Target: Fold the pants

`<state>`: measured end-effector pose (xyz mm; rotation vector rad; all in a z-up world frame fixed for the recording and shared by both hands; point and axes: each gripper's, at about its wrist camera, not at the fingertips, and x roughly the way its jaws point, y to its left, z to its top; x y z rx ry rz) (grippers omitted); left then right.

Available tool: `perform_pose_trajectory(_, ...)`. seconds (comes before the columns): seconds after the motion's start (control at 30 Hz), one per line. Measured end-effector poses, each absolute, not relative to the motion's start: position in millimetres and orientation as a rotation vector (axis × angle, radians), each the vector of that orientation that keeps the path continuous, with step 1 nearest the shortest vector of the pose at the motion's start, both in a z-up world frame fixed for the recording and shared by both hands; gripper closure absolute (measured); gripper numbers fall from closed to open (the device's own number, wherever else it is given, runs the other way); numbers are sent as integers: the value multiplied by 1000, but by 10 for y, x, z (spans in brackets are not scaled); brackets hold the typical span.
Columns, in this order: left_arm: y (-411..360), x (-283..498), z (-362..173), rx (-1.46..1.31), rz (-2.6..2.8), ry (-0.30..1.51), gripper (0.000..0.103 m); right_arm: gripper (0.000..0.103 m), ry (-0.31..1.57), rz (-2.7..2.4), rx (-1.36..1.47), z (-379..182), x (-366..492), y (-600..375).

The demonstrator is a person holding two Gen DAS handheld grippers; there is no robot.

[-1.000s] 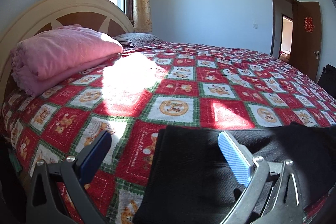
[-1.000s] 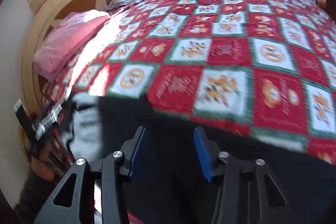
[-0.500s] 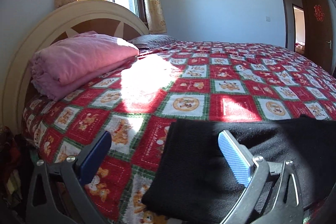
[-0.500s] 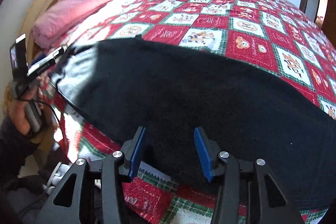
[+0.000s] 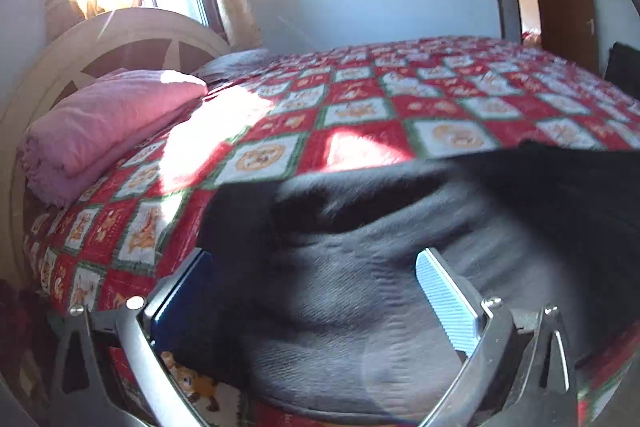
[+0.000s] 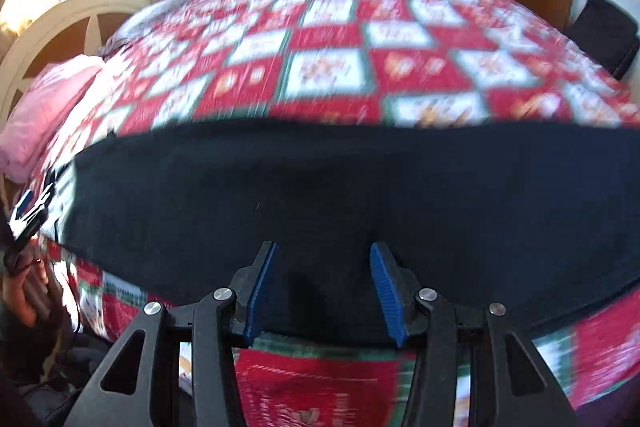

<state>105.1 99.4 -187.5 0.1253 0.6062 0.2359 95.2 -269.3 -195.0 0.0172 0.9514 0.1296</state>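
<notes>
Change, left view: the pants point(image 5: 400, 247) lay flat on the quilt point(image 5: 360, 107) half a second ago; now their near end bulges up in grey, blurred folds between the fingers.
Change, right view: the camera sits lower and closer to the pants point(image 6: 320, 187), and the quilt point(image 6: 340, 67) behind them is smeared by motion.
Left tongs point(image 5: 316, 295): jaws spread wide; bunched cloth fills the gap and covers the tip of the left finger point(image 5: 180, 303); whether the pads press it, I cannot tell.
Right tongs point(image 6: 322, 291): jaws parted to a middling gap, over the near hem of the pants, clamping nothing.
Pants: across the near edge of the quilt, well apart from the pink blanket point(image 5: 104, 123) by the headboard point(image 5: 120, 43).
</notes>
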Motion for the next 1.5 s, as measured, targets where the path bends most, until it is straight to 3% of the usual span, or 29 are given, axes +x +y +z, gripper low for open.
perform_pose_trajectory(0.03,1110,1015,-1879,60,206,583,0,34,939,133,-54,-1954,919,-2569)
perform_pose_trajectory(0.07,1188,1001,-1889,33,211,585,0,32,939,149,-89,-1959,898,-2501)
perform_pose_trajectory(0.33,1297,940,-1900,8,153,558,0,32,826,70,97,-1618,799,-3153)
perform_pose_trajectory(0.47,1332,968,-1856,-7,161,582,0,32,907,80,60,-1857,813,-3312)
perform_pose_trajectory(0.6,1237,917,-1695,38,200,547,0,33,823,115,101,-1553,675,-3439)
perform_pose_trajectory(0.83,969,912,-1557,28,114,540,0,33,687,-154,296,-1081,509,-4650)
perform_pose_trajectory(0.87,915,910,-1560,24,94,546,0,35,686,-184,319,-1069,501,-4770)
perform_pose_trajectory(0.93,808,911,-1573,29,67,560,0,57,694,-214,358,-1080,462,-4976)
perform_pose_trajectory(1.03,661,902,-1615,49,32,570,0,64,705,-182,368,-1158,410,-5059)
perform_pose_trajectory(1.2,577,956,-1853,89,33,642,0,70,775,-185,313,-1419,543,-5029)
perform_pose_trajectory(1.5,631,909,-1737,41,17,620,0,69,669,-203,489,-1133,311,-5519)
